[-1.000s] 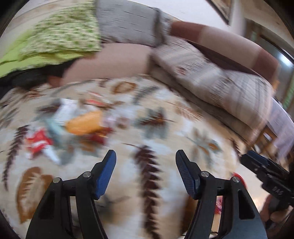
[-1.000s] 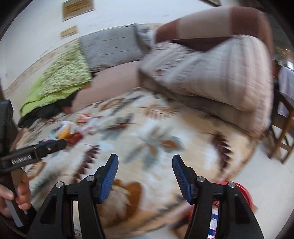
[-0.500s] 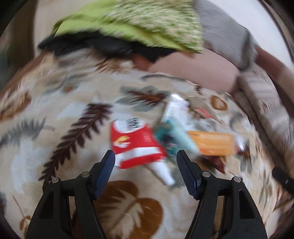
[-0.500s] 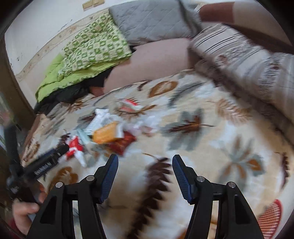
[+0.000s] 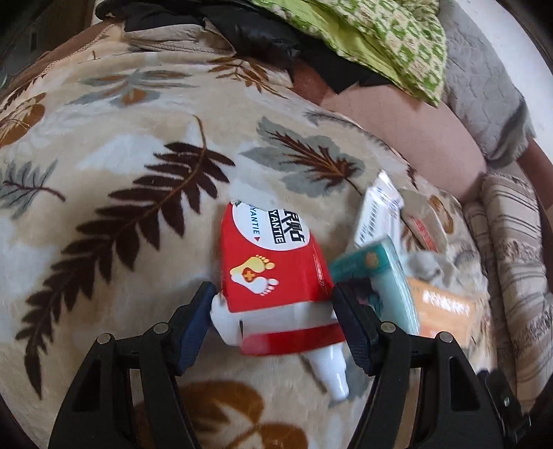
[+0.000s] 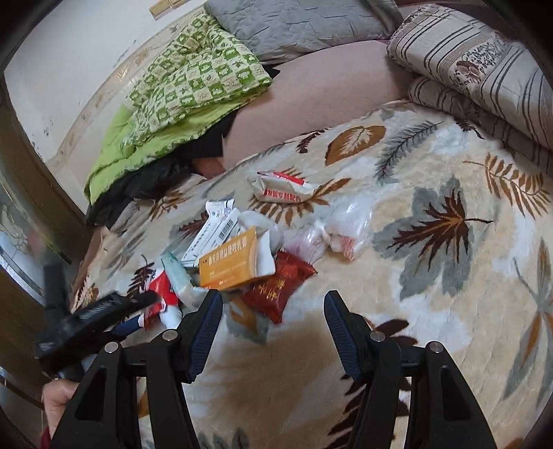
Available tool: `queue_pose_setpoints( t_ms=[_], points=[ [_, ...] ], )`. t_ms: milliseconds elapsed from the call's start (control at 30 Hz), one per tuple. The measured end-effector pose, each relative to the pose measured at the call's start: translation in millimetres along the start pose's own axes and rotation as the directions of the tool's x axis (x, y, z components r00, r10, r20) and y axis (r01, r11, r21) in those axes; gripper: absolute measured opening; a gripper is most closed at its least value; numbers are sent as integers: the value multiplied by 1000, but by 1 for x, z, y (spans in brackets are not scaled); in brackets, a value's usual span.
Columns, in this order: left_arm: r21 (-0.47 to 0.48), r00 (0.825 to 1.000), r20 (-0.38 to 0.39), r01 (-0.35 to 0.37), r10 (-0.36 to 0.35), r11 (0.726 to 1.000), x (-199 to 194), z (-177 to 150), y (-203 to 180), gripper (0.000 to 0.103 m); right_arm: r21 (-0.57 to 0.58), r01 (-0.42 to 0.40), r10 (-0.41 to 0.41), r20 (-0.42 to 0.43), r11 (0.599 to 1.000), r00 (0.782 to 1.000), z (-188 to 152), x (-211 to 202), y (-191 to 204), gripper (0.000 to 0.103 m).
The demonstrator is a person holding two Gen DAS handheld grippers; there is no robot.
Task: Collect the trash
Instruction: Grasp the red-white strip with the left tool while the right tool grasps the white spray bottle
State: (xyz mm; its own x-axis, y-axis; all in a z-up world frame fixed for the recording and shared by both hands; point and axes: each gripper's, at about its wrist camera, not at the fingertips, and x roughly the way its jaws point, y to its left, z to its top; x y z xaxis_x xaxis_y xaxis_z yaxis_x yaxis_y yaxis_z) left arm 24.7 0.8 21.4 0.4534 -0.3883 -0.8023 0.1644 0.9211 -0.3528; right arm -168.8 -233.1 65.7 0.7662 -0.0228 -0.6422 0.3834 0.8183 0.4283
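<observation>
A pile of trash lies on a leaf-patterned blanket (image 5: 103, 214). My left gripper (image 5: 273, 323) is open, its jaws on either side of a red and white box (image 5: 269, 262) with a foot picture, with a white tube (image 5: 328, 373) beneath it. A teal box (image 5: 383, 276) and an orange box (image 5: 446, 314) lie just right of it. In the right wrist view my right gripper (image 6: 273, 326) is open and empty, just short of a red wrapper (image 6: 276, 286) and the orange box (image 6: 231, 266). The left gripper (image 6: 114, 311) shows there at the left.
More trash lies beyond: a white barcode packet (image 6: 214, 228), a crumpled white wrapper (image 6: 283, 190) and clear plastic bags (image 6: 342, 224). A green quilt (image 6: 186, 89), a grey quilt (image 6: 297, 24) and striped folded bedding (image 6: 484, 76) line the back and right.
Both grippers swung left and down toward the trash pile. My left gripper closed in until the red and white box sits between its open jaws.
</observation>
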Motion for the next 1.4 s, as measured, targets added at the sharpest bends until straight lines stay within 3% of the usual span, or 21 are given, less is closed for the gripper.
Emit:
queue_pose_setpoints(
  t_ms=[133, 200, 300, 400, 467, 567, 667, 867, 967, 1067, 1133, 1267, 1400],
  points=[
    [56, 999, 19, -38, 37, 998, 7, 3, -7, 69, 19, -22, 22, -6, 1000, 1000, 2, 2, -4, 65],
    [55, 1000, 24, -9, 7, 998, 4, 5, -5, 52, 21, -25, 25, -5, 999, 1000, 2, 2, -5, 65],
    [40, 996, 84, 9, -12, 999, -14, 8, 1, 48, 21, -27, 27, -5, 999, 1000, 1, 1, -4, 65],
    [36, 981, 196, -1, -6, 999, -40, 12, 5, 35, -1, -32, 32, -6, 999, 999, -3, -1, 4, 65],
    [15, 969, 248, -12, 8, 1000, -53, 14, 9, 23, -41, -57, 56, -24, 998, 998, -9, 2, 16, 65],
    [-14, 953, 299, -37, 39, 999, -67, 17, 18, 21, -144, -126, 116, -77, 982, 990, -20, 11, 47, 65],
    [-34, 946, 317, -54, 62, 998, -73, 18, 29, 20, -301, -215, 180, -138, 929, 974, -32, 27, 93, 65],
    [-50, 943, 319, -77, 89, 996, -74, 20, 40, 19, -420, -230, 153, -209, 878, 966, -39, 81, 140, 60],
    [-30, 947, 306, -91, 95, 995, -69, 21, 39, 19, -482, -170, 67, -224, 859, 972, -44, 113, 150, 58],
    [-41, 947, 301, -105, 112, 994, -66, 23, 40, 25, -464, -186, 57, -278, 866, 959, -43, 136, 145, 44],
    [-65, 957, 268, -99, 113, 993, -58, 25, 46, 27, -466, -194, 67, -276, 863, 959, -40, 138, 145, 34],
    [-116, 985, 159, -49, 68, 992, -34, 26, 64, 18, -474, -170, 53, -250, 864, 967, -39, 124, 141, 34],
    [-107, 986, 160, -35, 52, 994, -33, 22, 61, 7, -438, -200, 108, -226, 876, 968, -36, 83, 129, 34]
  ],
)
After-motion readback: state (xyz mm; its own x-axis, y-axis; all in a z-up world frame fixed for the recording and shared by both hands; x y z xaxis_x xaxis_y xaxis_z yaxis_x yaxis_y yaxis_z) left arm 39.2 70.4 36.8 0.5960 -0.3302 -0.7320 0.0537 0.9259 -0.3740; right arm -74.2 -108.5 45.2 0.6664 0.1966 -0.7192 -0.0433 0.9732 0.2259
